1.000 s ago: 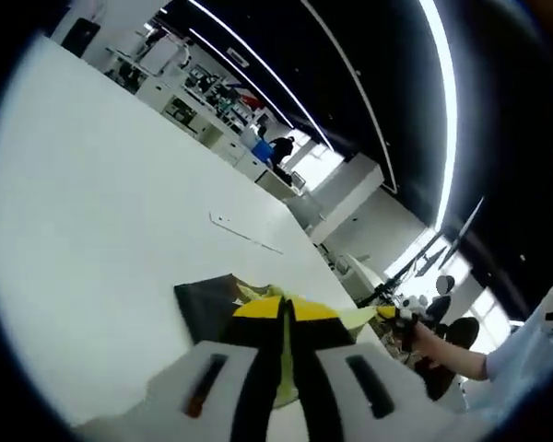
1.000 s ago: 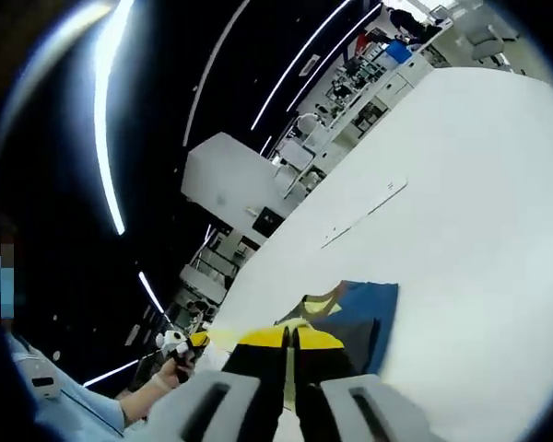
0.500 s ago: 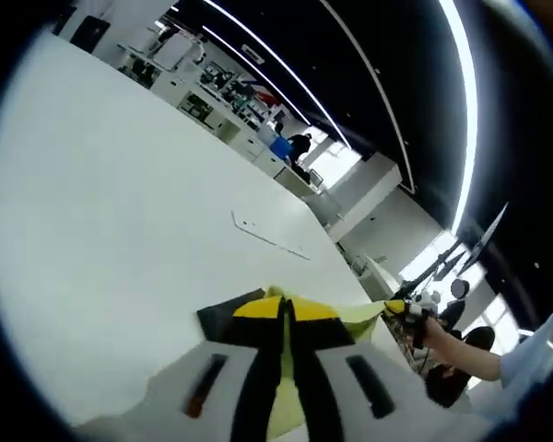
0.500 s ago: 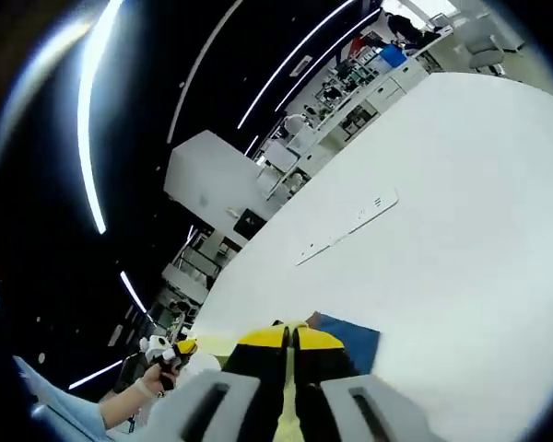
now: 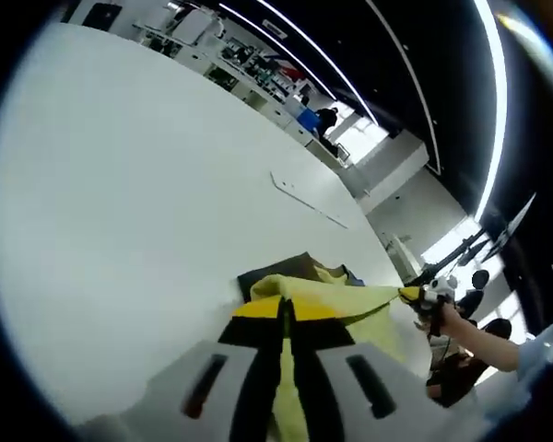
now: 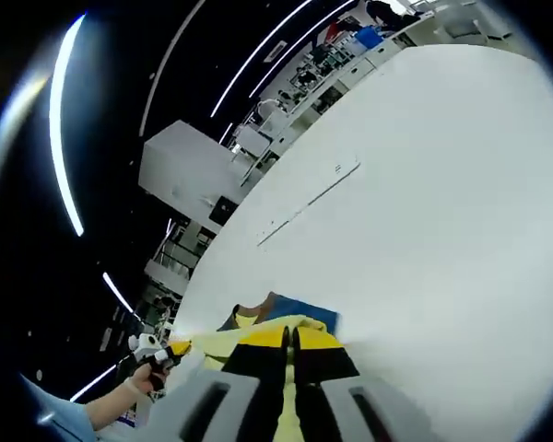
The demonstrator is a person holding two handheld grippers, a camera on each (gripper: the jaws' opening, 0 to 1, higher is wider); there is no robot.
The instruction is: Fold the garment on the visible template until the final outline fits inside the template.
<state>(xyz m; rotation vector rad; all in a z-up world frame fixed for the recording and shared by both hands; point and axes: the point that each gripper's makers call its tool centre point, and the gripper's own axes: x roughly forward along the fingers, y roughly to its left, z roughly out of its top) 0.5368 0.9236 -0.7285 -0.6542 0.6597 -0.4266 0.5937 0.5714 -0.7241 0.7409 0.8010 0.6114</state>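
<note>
My left gripper (image 5: 286,308) is shut on the edge of a yellow garment (image 5: 355,306), which runs taut to the right as far as the other gripper (image 5: 417,296) and the hand (image 5: 453,319) holding it. A dark patch of fabric (image 5: 278,268) peeks out just beyond the yellow edge. My right gripper (image 6: 288,335) is also shut on the yellow garment (image 6: 223,343). There the edge stretches left to the other gripper (image 6: 158,354). Blue fabric (image 6: 306,308) lies right behind it. Whether the dark and blue parts belong to the garment, I cannot tell.
The white table (image 5: 120,184) spreads wide ahead. A thin pale line (image 5: 306,194) is marked on it further off, and it appears as a thin line (image 6: 306,203) in the right gripper view too. Desks and shelves (image 5: 249,78) stand past the table's far edge. A person (image 5: 324,118) stands far back.
Both views have tilted with the hands. More of the yellow garment now shows, stretched between the two grippers, and it covers more of the dark fabric. Both grips have held.
</note>
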